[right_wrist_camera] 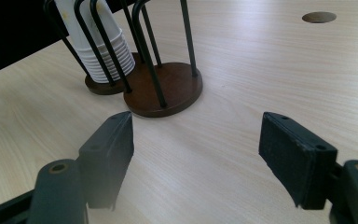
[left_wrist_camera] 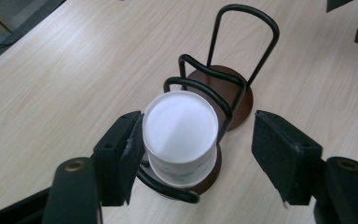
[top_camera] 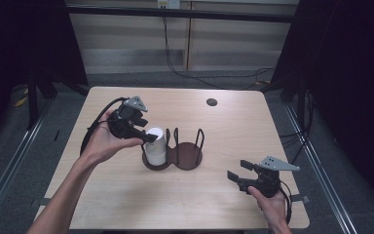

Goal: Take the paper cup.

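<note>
Left gripper (top_camera: 143, 134) left of centre in high view, jaws spread around white cup stack (top_camera: 156, 146), one jaw touching rim. Stack stands in left bay of wire holder (top_camera: 187, 153). Right gripper (top_camera: 238, 175) lower right, jaws spread, empty, over table (top_camera: 233, 122).

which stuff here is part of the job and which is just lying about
In use:
- left tongs, open around the cup stack
- white cup stack
- two-bay wire cup holder

Idle:
- right tongs, open, off to the side
- round table hole
- floor cables
</note>
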`<state>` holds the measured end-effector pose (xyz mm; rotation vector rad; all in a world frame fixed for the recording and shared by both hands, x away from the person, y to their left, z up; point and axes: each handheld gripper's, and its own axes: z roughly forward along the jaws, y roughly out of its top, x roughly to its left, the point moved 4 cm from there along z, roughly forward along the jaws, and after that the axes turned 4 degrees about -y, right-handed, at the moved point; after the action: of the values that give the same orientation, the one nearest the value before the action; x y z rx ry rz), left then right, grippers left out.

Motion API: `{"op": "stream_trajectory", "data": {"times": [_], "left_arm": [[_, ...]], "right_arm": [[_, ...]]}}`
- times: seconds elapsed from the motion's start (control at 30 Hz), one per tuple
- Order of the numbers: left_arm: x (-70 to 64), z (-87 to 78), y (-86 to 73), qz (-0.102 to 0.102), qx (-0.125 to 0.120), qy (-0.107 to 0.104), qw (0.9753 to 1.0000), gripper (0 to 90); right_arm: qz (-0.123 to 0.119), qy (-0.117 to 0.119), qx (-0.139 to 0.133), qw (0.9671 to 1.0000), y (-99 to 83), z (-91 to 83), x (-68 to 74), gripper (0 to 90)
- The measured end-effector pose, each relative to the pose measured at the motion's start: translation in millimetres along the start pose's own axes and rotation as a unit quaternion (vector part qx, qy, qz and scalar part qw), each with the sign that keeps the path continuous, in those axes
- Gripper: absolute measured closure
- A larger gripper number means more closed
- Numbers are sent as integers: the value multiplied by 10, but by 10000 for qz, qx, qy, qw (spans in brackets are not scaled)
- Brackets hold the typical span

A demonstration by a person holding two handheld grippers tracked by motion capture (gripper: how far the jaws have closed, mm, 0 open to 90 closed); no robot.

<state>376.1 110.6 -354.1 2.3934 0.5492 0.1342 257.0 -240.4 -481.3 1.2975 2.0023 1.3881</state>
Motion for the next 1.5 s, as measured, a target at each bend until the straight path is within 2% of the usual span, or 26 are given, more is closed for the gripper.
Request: {"op": "stream_trajectory", "data": {"times": [0.07,0.1,0.13,0.23,0.4,0.47,0.5,0.57,0.67,0.77,0.8,0.87,0.9,0.97,1.07,1.1,1.17,1.27,1.3,1.5], "left_arm": [[21,17,28,75,156,-94,9998,345],[33,35,36,119,267,-44,9996,349],[41,59,47,77,240,37,9997,338],[54,136,54,76,398,-48,9992,329],[99,224,98,35,799,-51,9968,292],[129,228,124,43,812,-46,9967,298],[129,240,129,-26,781,-60,9969,294],[132,247,135,54,889,-60,9960,290],[105,291,136,63,1004,-106,9949,283],[95,345,143,111,1042,-110,9944,292],[101,355,141,169,1142,-96,9933,303],[109,382,136,149,1235,-58,9922,301],[113,396,137,126,1212,-69,9925,304],[115,421,133,176,1309,-89,9912,305],[118,467,132,138,1413,-117,9898,296],[133,494,131,147,1497,-28,9886,299],[145,513,125,164,1584,-120,9872,310],[143,550,107,96,1638,-81,9864,327],[142,565,104,180,1676,-103,9856,325],[148,619,92,156,1759,-138,9842,322]], "right_arm": [[-2,-5,-8,10000,1,-2,1,262],[-5,-9,-6,10000,0,-5,3,262],[-6,-15,6,10000,-1,-5,3,262],[4,-19,37,10000,-5,2,4,264],[2,-29,64,10000,-12,1,1,265],[-38,-51,110,9999,-17,6,5,265],[-32,-33,108,9999,-17,7,10,265],[-51,-18,132,9999,-19,7,20,265],[-69,-29,157,9998,-24,10,20,265],[-63,-35,167,9998,-25,11,15,265],[-60,-25,169,9998,-26,10,16,265],[-49,-24,171,9998,-26,10,15,265],[-43,-17,179,9998,-26,10,15,265],[-30,-19,181,9998,-27,9,15,265],[-12,-18,181,9998,-27,6,12,265],[-8,-22,185,9998,-28,7,11,265],[-6,-13,184,9998,-27,6,11,265],[-4,-15,178,9998,-29,1,12,265],[-1,-8,179,9998,-29,3,9,265],[20,-14,169,9999,-30,-1,7,257]]}}
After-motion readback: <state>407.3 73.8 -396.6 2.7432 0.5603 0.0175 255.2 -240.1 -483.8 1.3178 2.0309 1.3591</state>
